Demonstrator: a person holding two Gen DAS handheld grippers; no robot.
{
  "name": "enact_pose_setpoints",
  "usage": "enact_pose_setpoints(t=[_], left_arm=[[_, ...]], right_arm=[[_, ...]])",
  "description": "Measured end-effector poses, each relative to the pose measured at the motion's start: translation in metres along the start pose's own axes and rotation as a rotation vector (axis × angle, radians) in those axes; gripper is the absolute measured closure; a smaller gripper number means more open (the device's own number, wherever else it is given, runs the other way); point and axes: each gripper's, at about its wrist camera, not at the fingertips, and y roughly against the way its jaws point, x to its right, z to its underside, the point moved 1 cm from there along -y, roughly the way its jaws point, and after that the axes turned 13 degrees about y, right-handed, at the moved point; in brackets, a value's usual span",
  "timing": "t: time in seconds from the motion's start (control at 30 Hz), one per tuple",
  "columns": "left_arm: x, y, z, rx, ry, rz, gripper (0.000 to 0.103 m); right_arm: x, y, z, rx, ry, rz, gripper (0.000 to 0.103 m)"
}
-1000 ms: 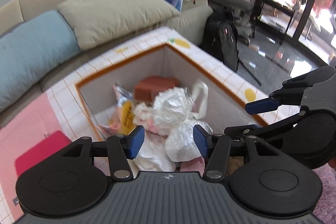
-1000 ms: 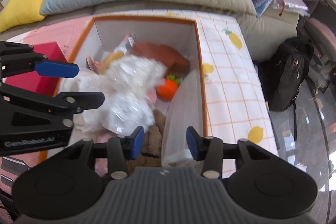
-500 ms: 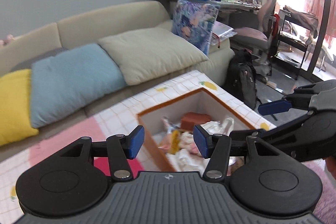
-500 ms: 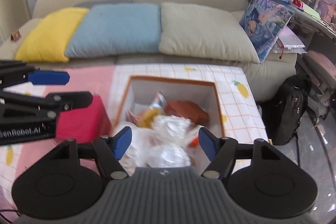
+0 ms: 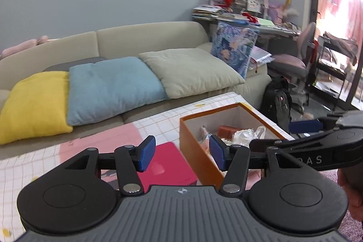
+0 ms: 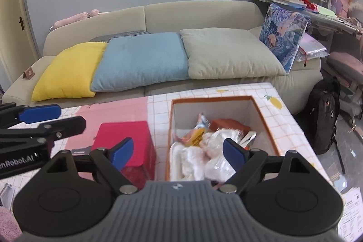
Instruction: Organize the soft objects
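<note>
An orange box (image 6: 264,120) with white inner walls stands on the checked tablecloth and holds several soft things: white plastic-wrapped bundles (image 6: 217,151), a yellow packet (image 6: 196,132) and a brown item (image 6: 229,124). The box also shows in the left wrist view (image 5: 195,146). My left gripper (image 5: 181,154) is open and empty, raised well back from the box. My right gripper (image 6: 177,152) is wide open and empty, also raised above the box's near end. Each gripper shows at the edge of the other's view.
A red box (image 6: 127,137) stands left of the orange box on the table (image 6: 292,128). Behind is a beige sofa (image 6: 195,15) with yellow (image 6: 68,69), blue (image 6: 140,60) and grey-green (image 6: 229,53) cushions. A black backpack (image 6: 324,117) and desk chair stand at right.
Both grippers have pulled up and back from inside the box, so the sofa and wall now fill the views. The right gripper's jaws have opened wider.
</note>
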Motion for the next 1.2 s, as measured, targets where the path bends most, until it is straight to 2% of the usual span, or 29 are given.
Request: enact_pose_setpoints(t=[0.2,0.4,0.53,0.7,0.83,1.2], left_arm=[[-0.018,0.011,0.017,0.034,0.112,-0.088,0.031],[-0.024,0.01,0.037,0.028,0.144,-0.163,0.031],[-0.025,0.009,0.048,0.028,0.168,-0.205,0.028],[-0.025,0.009,0.059,0.002,0.148,-0.228,0.015],[-0.024,0.008,0.061,-0.023,0.125,-0.231,0.015],[-0.024,0.006,0.061,-0.079,0.142,-0.26,0.015]], right_arm=[[-0.017,0.01,0.018,0.014,0.014,0.004,0.015],[-0.026,0.011,0.03,0.007,0.073,0.011,0.012],[-0.028,0.009,0.036,0.001,0.099,0.021,0.005],[-0.022,-0.001,0.041,-0.05,0.07,0.022,0.003],[-0.019,-0.009,0.045,-0.099,0.042,0.022,0.003],[-0.025,-0.004,0.044,-0.095,0.075,0.022,0.003]])
